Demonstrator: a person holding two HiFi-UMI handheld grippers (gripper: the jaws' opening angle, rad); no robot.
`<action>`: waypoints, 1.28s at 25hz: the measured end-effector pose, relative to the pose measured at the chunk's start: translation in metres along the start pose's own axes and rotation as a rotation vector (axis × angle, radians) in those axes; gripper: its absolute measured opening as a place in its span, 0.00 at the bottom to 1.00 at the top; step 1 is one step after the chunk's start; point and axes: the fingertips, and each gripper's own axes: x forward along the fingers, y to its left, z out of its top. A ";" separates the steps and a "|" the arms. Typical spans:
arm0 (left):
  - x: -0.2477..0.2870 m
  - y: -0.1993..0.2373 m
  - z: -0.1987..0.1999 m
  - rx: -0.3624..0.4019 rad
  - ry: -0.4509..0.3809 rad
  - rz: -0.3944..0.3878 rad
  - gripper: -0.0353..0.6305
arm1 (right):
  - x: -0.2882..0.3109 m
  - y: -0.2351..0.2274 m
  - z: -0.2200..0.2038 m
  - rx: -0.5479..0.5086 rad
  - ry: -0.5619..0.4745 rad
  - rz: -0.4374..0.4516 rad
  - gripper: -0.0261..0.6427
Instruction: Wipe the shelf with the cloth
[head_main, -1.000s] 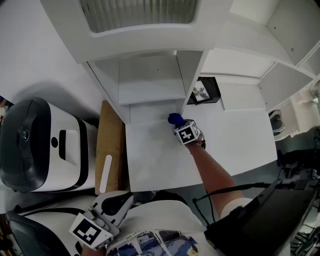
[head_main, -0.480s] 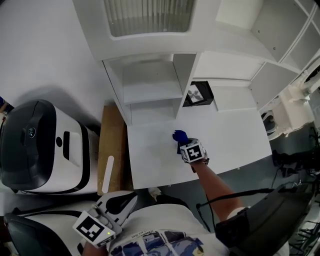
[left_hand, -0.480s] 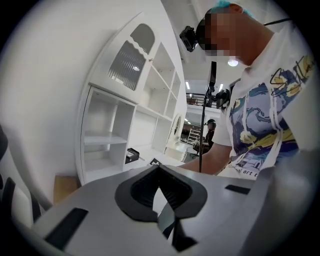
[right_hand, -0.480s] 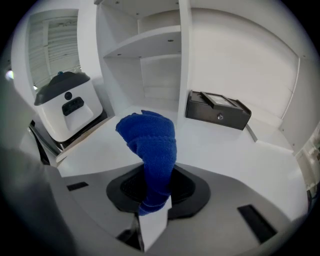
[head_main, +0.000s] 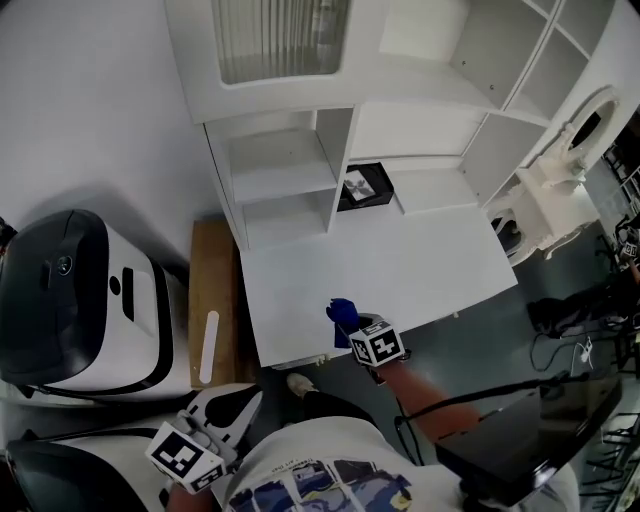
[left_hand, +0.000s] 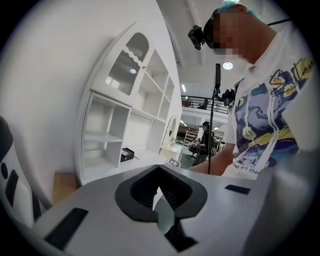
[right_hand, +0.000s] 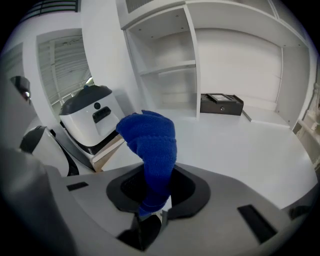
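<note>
- two tongs are in my hands, one low at 7 o'clock of the head view and one near the middle, just past 6 o'clock.
- at 9 o'clock sits a white machine (head_main: 110, 310) with a dark domed lid; the right gripper view shows it at 10 o'clock.
- just beside it, on its 3 o'clock side, lies a wooden board (head_main: 205, 285) with a white strip (head_main: 209, 347) on top.
- my left tongs (head_main: 250, 400) hang close to my shirt, well apart from the furniture. in their own view the left tongs (left_hand: 159, 192) have the jaws drawn together at the tips, with nothing between them.
- the shelf (head_main: 280, 170) stands at 12 o'clock, a white unit with open compartments; a flat white worktop (head_main: 420, 265) spreads out below it.
- my right tongs (head_main: 352, 325) are over the near edge of that worktop, at its 6 o'clock side. they are clamped tight on the cloth (head_main: 342, 312), a blue bunched one.
- in the right gripper view the cloth (right_hand: 150, 142) rises out of the pinched jaws and flops toward 11 o'clock, clear of the worktop. it is well apart from the shelf compartments.
- a black box (head_main: 362, 187) sits at 1 o'clock of the cloth, at the back of the worktop, against the shelf's upright.
</note>
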 end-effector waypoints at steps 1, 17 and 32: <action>-0.004 -0.003 -0.003 0.003 0.003 -0.002 0.07 | -0.009 0.008 -0.004 -0.001 -0.007 0.007 0.19; -0.036 -0.073 -0.050 0.001 0.011 -0.056 0.07 | -0.128 0.125 -0.046 -0.088 -0.149 0.129 0.19; -0.064 -0.082 -0.063 0.001 0.008 -0.025 0.07 | -0.144 0.189 -0.031 -0.231 -0.183 0.224 0.19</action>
